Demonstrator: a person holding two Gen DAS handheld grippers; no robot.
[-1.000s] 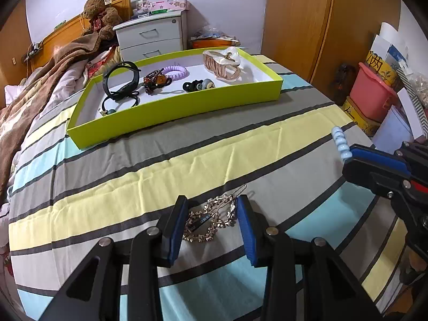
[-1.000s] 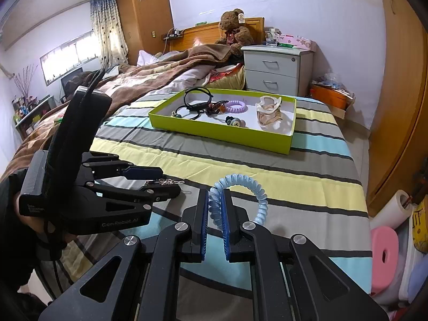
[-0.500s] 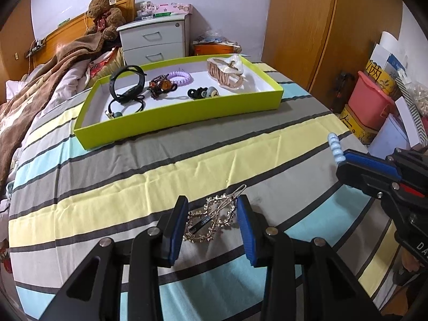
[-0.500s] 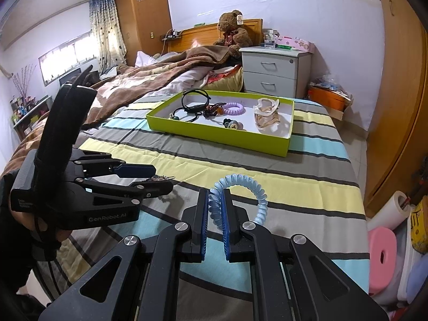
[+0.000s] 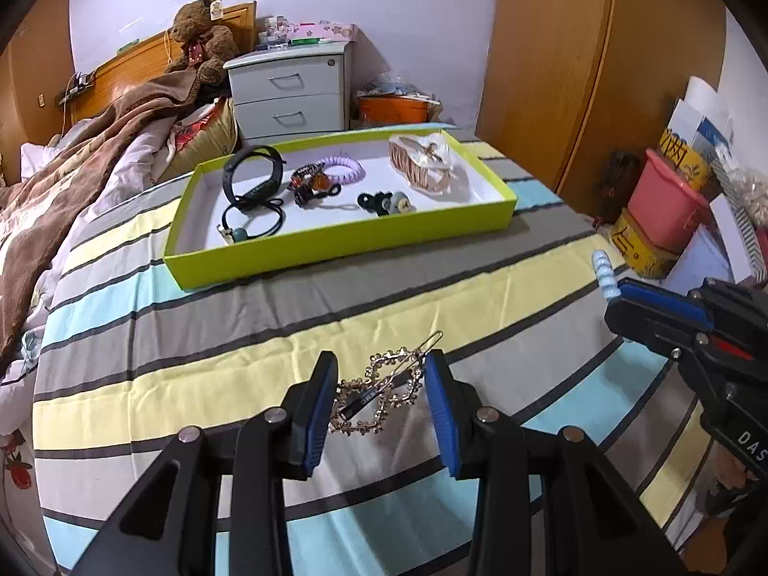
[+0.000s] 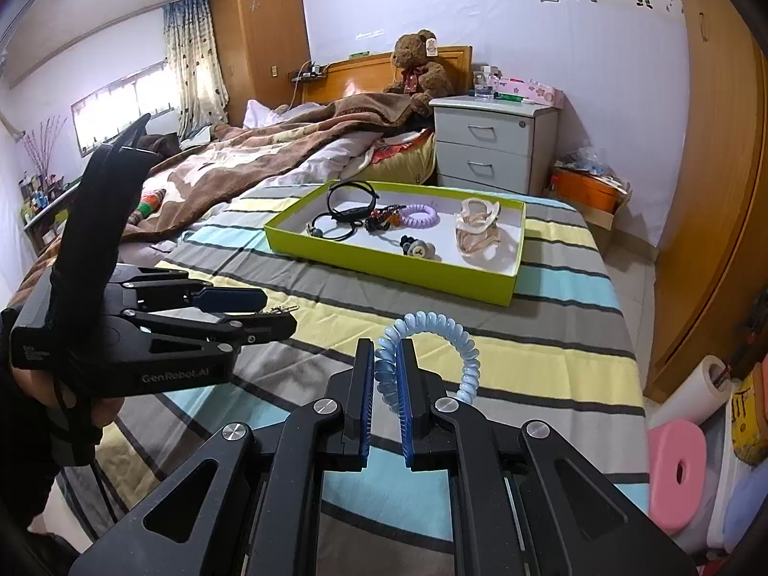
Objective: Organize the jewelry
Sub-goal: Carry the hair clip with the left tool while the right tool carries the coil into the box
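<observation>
Striped bed: left gripper clasps gold hair clip, right gripper pinches blue coil tie. Carry level to green tray at 12 o'clock; release low.

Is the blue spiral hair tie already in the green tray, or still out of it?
Out. The blue spiral hair tie is clamped in the right hand-held gripper above the striped bedspread, short of the green tray.
</observation>
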